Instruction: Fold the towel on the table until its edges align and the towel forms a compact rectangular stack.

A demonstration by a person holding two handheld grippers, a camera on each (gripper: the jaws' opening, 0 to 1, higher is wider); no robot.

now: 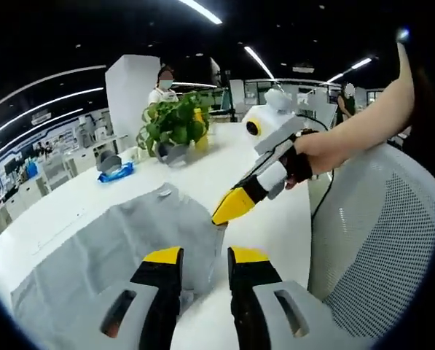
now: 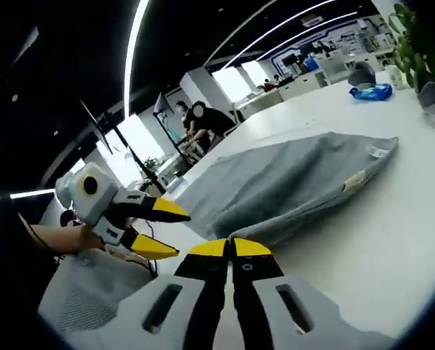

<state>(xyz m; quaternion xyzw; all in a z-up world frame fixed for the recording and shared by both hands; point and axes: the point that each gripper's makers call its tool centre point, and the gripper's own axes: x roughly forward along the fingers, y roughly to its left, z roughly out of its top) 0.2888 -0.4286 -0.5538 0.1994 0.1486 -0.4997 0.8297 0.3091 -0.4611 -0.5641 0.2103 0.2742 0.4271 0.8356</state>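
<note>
Pinching the towel (image 2: 290, 182) edge w/ jaws together, right tool (image 2: 232, 248) sits low; left tool (image 1: 205, 255) apart.

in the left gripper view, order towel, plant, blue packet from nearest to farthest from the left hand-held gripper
1. towel, just under and ahead of the left hand-held gripper
2. blue packet, far left on the table
3. plant, behind it, centre

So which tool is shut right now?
The right tool: its yellow tips meet beside the grey towel. The left tool stands open, gap showing.
</note>
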